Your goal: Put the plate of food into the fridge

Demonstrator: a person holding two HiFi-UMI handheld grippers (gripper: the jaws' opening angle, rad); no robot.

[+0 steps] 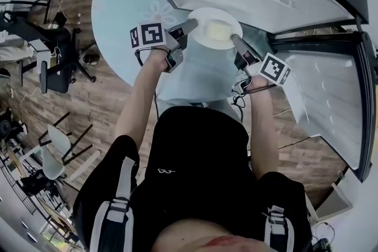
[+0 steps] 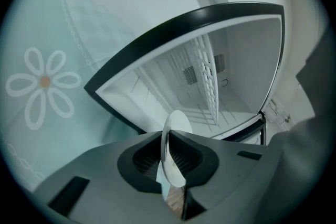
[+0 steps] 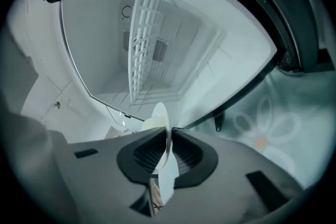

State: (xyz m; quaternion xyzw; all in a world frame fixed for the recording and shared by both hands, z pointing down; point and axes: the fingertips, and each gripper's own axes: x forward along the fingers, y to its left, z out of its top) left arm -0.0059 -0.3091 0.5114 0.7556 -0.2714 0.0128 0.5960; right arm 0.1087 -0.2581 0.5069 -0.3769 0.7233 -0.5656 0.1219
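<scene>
Confirmed left gripper (image 1: 190, 25) and right gripper (image 1: 234, 39) clamped on opposite rims of round white plate of pale food (image 1: 216, 30); open white fridge (image 2: 226, 71) lay straight ahead.

I have my left arm (image 1: 137, 100) and right arm (image 1: 263, 124) stretched forward, forearms bare. The left tool (image 1: 192, 25) and right tool (image 1: 235, 38) angle in toward each other. Each has its jaws pinched tight on an opposite edge of the plate (image 1: 204, 40).
</scene>
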